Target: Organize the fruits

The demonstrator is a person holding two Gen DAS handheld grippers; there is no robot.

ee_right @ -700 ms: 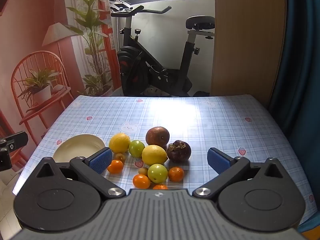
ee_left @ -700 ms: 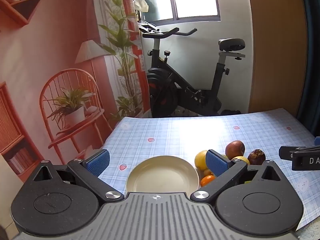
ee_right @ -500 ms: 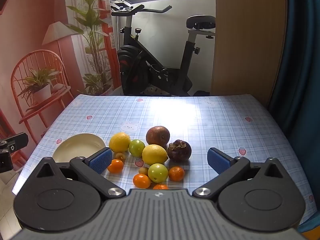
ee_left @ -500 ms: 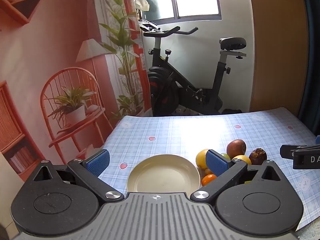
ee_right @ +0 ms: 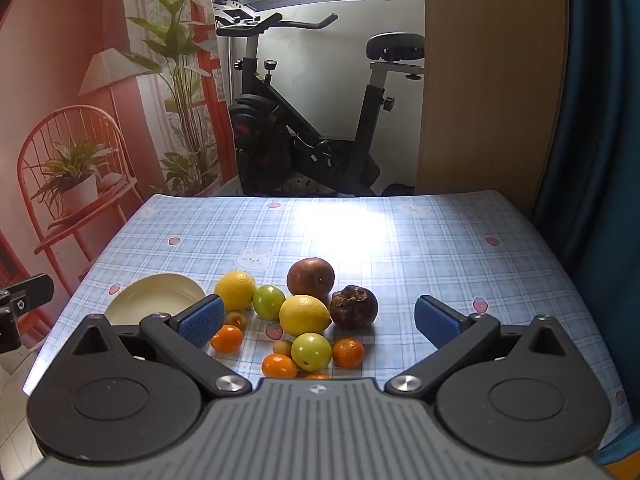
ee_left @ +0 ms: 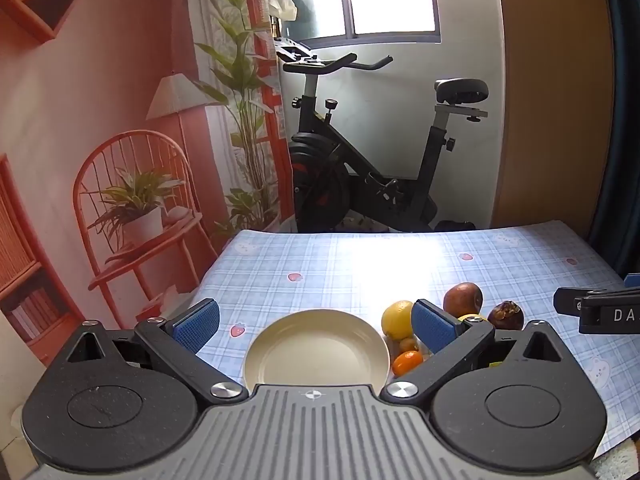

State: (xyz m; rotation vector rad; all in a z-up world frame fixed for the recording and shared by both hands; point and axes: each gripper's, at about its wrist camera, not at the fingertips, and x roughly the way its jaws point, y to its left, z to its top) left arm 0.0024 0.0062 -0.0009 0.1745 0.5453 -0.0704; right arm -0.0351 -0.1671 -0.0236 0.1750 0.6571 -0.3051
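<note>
Each claw, left claw [ee_left: 314,322] and right claw [ee_right: 319,320], has black arms, blue ribbed pads, silver pivot screws and a grey ridged body marked with a crosshair.

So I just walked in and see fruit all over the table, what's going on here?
A person is holding two grippers over the table, about to sort fruit. Both the left gripper and the right gripper are open and hold nothing. The cream plate has no fruit on it. The fruit lies in a loose pile beside it: lemons, green fruits, small oranges, a brown round fruit and a dark mangosteen.
</note>
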